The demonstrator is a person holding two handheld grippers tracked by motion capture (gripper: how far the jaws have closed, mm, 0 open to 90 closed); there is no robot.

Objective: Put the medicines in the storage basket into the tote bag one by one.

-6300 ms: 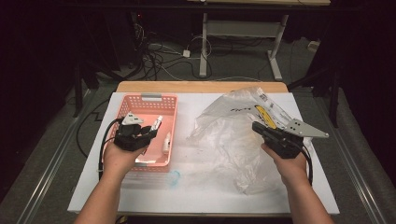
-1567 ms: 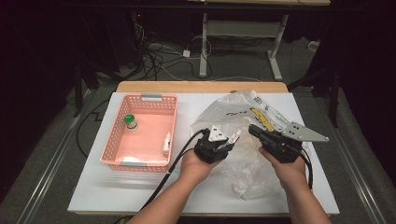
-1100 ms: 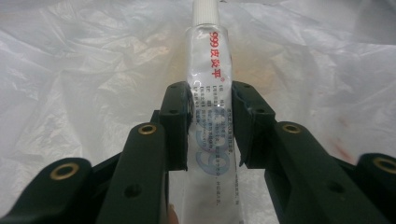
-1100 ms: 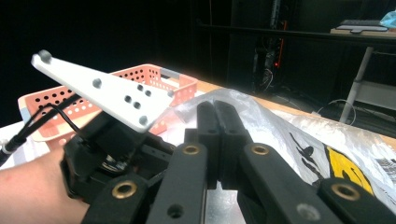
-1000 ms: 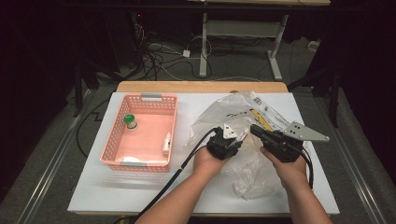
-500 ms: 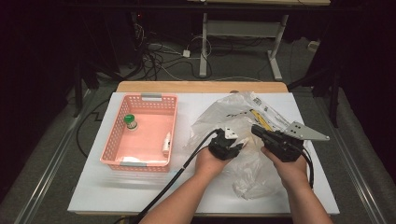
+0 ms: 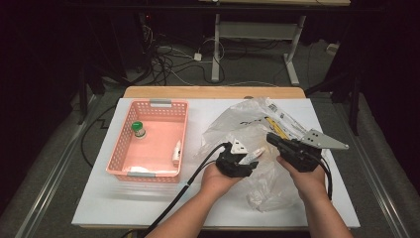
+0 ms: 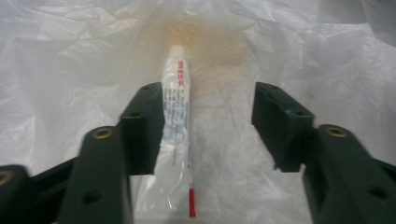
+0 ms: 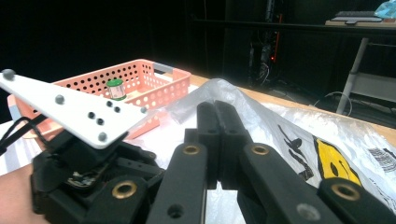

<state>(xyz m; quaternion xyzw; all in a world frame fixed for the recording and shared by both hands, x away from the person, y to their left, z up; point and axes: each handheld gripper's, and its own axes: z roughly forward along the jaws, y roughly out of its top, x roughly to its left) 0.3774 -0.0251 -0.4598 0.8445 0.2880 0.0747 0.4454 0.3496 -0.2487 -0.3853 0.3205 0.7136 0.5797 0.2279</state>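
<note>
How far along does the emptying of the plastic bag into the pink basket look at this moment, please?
Done: the pink basket already holds a green-capped jar and a small tube. In hand: the left gripper is open around a white tube inside the plastic bag, while the right gripper is shut on the bag's film. Left: closing on that tube and carrying it over, probably.

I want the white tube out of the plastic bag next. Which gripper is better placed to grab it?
The left gripper: it is open, with the tube between its jaws, against one of them. The right gripper is shut, pinching the plastic bag.
</note>
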